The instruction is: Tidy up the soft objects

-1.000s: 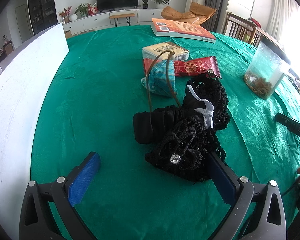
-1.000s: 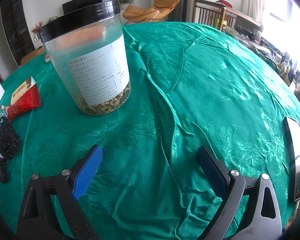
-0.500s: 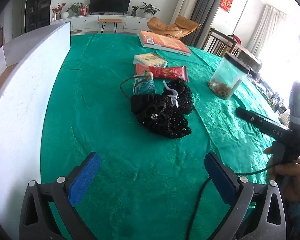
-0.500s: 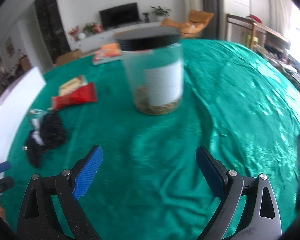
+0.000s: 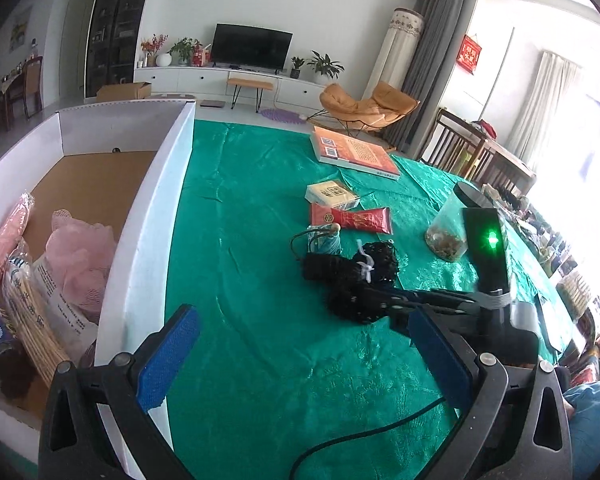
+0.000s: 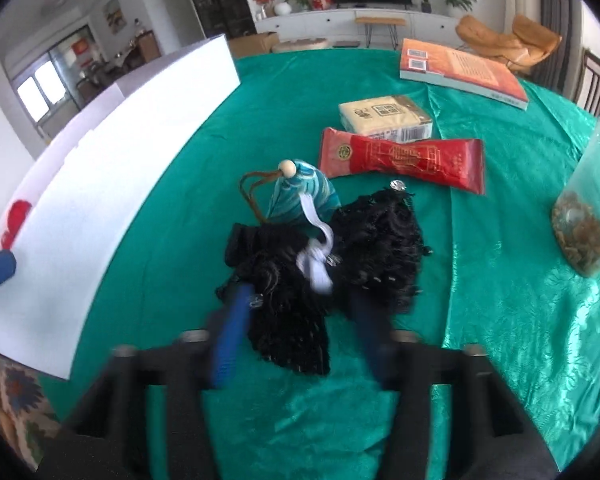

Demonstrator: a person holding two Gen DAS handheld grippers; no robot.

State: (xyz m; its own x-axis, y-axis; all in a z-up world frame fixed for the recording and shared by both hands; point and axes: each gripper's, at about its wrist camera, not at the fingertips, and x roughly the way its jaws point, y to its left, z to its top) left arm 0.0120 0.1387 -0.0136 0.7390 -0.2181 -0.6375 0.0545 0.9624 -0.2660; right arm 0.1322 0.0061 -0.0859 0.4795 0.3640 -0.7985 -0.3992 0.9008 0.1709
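Note:
A heap of black lace cloth (image 6: 364, 240) with a white ribbon lies mid-table on the green cover; it also shows in the left wrist view (image 5: 352, 276). A blue pouch (image 6: 304, 196) with a wooden bead touches its far side. My right gripper (image 6: 300, 296) is blurred and its jaws are closing, with the near part of the black lace between the blue pads. From the left wrist view, the right gripper (image 5: 364, 300) looks pinched into the heap. My left gripper (image 5: 302, 320) hangs open and empty above bare cover, beside the white box (image 5: 152, 216).
The white box holds a pink mesh puff (image 5: 80, 256) and several packets. Beyond the lace lie a red packet (image 6: 400, 156), a tissue pack (image 6: 384, 116) and an orange book (image 6: 460, 68). A plastic jar (image 6: 588, 220) stands at the right. A black cable (image 5: 380, 432) trails across the near cover.
My right gripper swung left from the jar to the black lace, and its jaws came in around it. My left gripper drew back and up, bringing the box's inside into view.

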